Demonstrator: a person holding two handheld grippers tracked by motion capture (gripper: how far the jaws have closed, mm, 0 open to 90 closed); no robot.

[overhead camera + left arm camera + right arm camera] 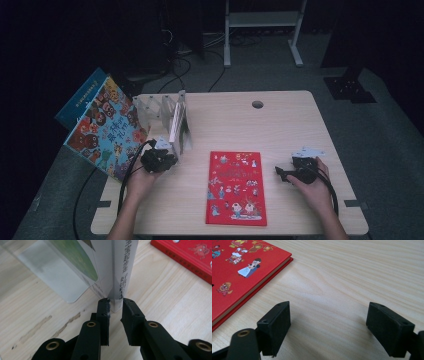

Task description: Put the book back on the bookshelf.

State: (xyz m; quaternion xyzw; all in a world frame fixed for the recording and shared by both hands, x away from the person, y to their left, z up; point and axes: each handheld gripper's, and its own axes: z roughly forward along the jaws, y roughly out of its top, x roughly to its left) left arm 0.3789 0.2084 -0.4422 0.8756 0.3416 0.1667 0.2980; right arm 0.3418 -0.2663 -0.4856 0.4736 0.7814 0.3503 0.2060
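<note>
Left gripper (115,305) pinches the white book's spine (122,272) at centre frame; right gripper (327,327) rests spread beside the red book (239,272).

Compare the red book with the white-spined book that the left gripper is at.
The red book lies flat on the table, cover up; the white-spined book stands upright in the clear rack. The red book is untouched, with the open right gripper beside it; the left gripper pinches the white spine. Both are thin picture books.
</note>
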